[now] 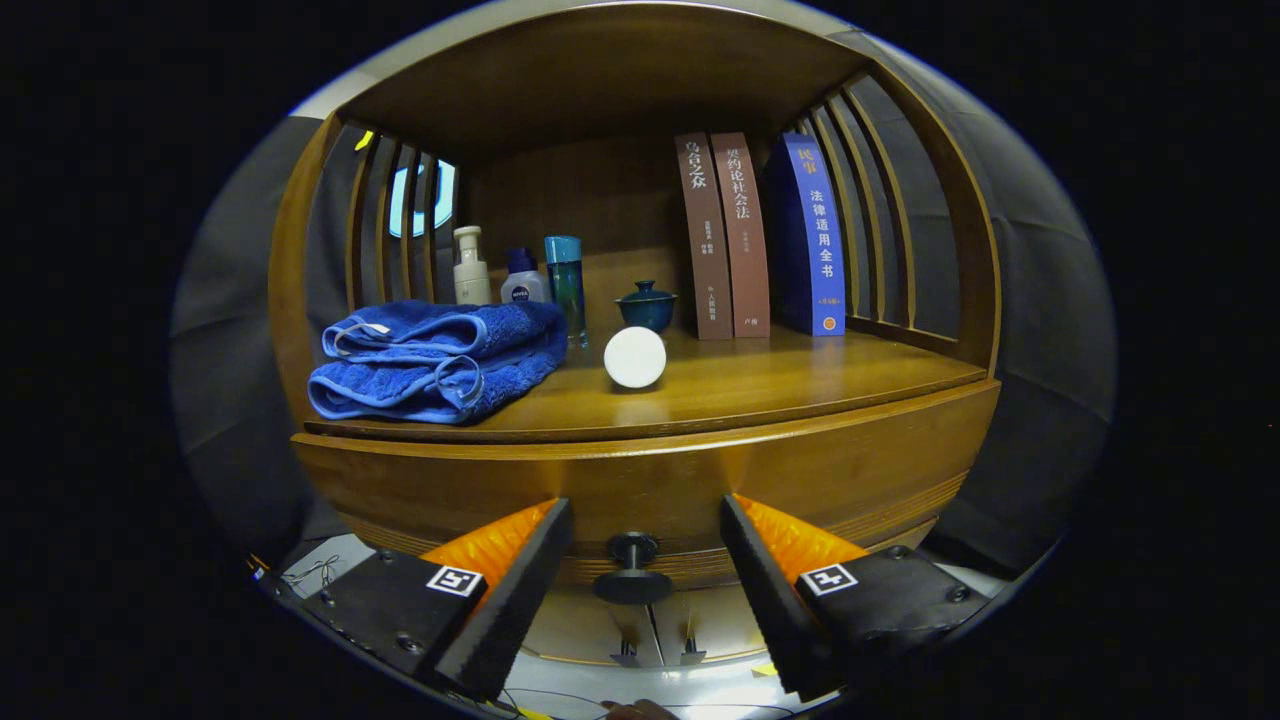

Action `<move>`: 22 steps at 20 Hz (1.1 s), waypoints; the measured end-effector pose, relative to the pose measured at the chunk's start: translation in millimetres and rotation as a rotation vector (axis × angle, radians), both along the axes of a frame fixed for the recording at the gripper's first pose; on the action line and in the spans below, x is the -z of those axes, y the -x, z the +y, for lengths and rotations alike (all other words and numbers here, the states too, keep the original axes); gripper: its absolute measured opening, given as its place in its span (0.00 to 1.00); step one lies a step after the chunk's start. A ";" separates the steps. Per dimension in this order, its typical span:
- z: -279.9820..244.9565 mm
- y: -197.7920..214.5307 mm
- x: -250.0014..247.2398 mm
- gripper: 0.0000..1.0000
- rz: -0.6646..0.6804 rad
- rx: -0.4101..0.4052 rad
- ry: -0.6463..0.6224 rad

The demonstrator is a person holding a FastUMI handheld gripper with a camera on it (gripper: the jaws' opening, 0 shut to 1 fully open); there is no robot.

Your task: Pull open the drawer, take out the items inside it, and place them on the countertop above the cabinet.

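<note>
The drawer (650, 480) is seen shut, flush with the front of the wooden cabinet (960, 300), just under the countertop (760, 385). Its small dark round knob (632, 572) sits low in the middle of the drawer front, right between the two fingers of the gripper (640, 590). The fingers are spread wide apart, and nothing is held by them; the knob is not touched on either side. What lies inside the drawer cannot be seen. On the countertop a folded blue towel (435, 360), a white round thing (635, 357), some bottles (520, 275), a little blue lidded cup (646, 305) and three books (760, 240) are seen. This could be a drawer not opened, or one closed again after being emptied; it cannot be told which. The drawer looks like hard, heavy wood, so a steady, straight pull would be needed. The knob is small, hard and likely smooth, so it could slip. It is best gripped on its thin neck, behind the wide cap.
</note>
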State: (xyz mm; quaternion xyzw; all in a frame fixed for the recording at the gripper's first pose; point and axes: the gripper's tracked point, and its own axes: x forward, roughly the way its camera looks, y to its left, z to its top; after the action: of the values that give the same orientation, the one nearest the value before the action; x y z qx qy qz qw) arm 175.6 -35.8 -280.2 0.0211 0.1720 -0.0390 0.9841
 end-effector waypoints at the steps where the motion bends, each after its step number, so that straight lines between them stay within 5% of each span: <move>1: 0.0 0.1 -0.3 0.99 -0.003 0.002 0.002; 22: 3.4 8.4 -30.6 1.00 -0.032 0.038 0.041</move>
State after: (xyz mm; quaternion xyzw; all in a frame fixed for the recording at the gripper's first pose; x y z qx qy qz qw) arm 167.1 -32.4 -249.6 0.0050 0.1549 -0.0606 0.9861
